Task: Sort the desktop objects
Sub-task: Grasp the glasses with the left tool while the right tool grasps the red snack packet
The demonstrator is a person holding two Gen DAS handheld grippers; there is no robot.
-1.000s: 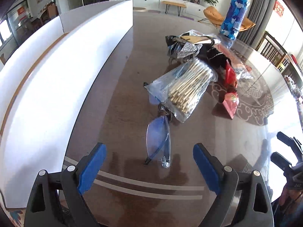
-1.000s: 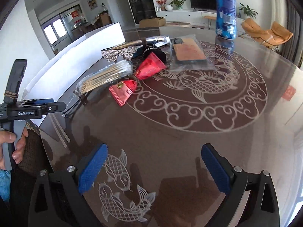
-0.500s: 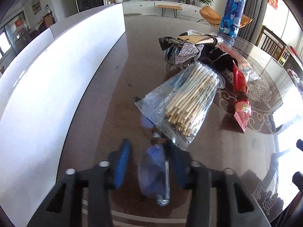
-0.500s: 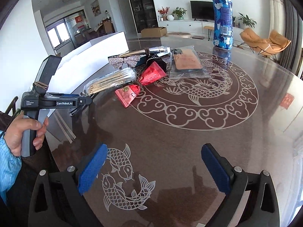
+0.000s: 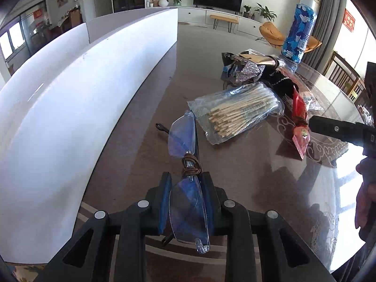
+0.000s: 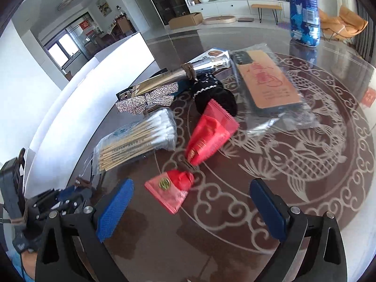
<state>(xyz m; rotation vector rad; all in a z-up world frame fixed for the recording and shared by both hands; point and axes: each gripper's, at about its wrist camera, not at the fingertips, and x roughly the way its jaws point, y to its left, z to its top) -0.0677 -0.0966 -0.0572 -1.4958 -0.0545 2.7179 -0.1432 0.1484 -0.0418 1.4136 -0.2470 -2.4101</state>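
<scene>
My left gripper [image 5: 187,181] is shut on the near lens of a pair of rimless blue-tinted glasses [image 5: 183,138], lifted off the brown table; a brown hair tie is wound round the bridge. Beyond them lies a clear bag of cotton swabs [image 5: 239,111]. My right gripper [image 6: 190,202] is open and empty, just in front of a red pouch [image 6: 172,188]. Behind the pouch lie a second red packet [image 6: 209,136], the swab bag [image 6: 141,141], a rhinestone bow [image 6: 148,101], a black pouch [image 6: 211,94] and a bagged phone case [image 6: 268,82].
A long white box wall [image 5: 70,108] runs along the table's left side. A blue patterned bottle [image 6: 303,11] stands at the far side of the table. The right gripper's black body [image 5: 340,131] shows at the right of the left wrist view.
My left gripper closed on the glasses and lifted them away from the swab bag. My right gripper moved forward toward the red pouch, still open.
</scene>
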